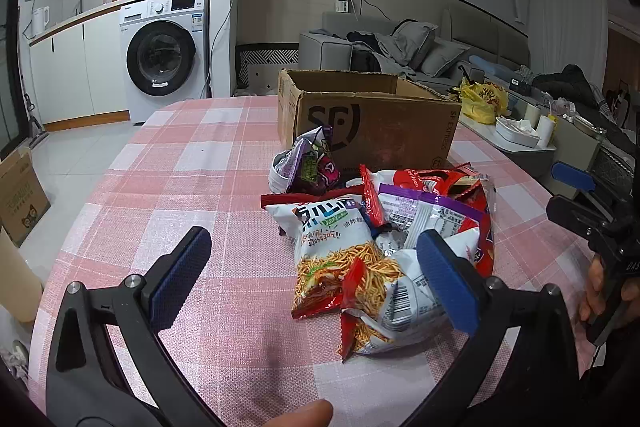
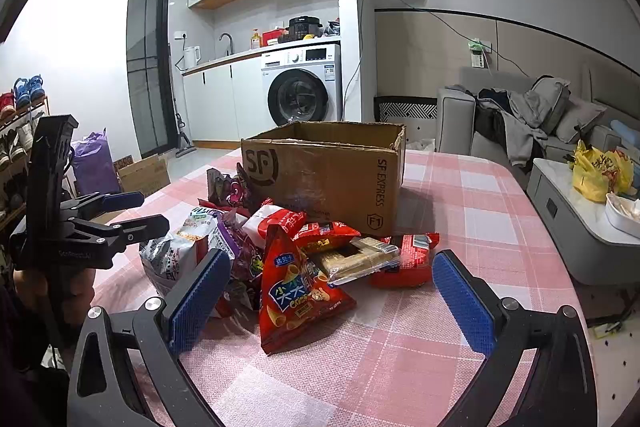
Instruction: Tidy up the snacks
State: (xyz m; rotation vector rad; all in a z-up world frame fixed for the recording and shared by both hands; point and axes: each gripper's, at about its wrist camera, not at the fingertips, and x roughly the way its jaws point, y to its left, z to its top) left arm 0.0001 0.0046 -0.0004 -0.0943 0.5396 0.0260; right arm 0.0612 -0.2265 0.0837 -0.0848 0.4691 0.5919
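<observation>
A heap of snack bags (image 1: 380, 227) lies on the pink checked tablecloth (image 1: 192, 167) in front of an open brown cardboard box (image 1: 368, 123). My left gripper (image 1: 316, 279) hovers open just before the heap; its right pad overlaps a white noodle-snack bag (image 1: 336, 251). In the right wrist view the same heap (image 2: 304, 251) shows a red cone-snack bag (image 2: 292, 291) nearest, a clear cracker pack (image 2: 356, 259) and the box (image 2: 328, 171) behind. My right gripper (image 2: 332, 299) stands open around the red bag's near end, holding nothing.
The other gripper (image 2: 100, 215) shows at the left edge of the right wrist view, held by a hand. A low white side table (image 2: 580, 219) with a yellow bag stands right of the table. A washing machine (image 1: 164, 55) and a sofa (image 1: 400, 47) lie beyond.
</observation>
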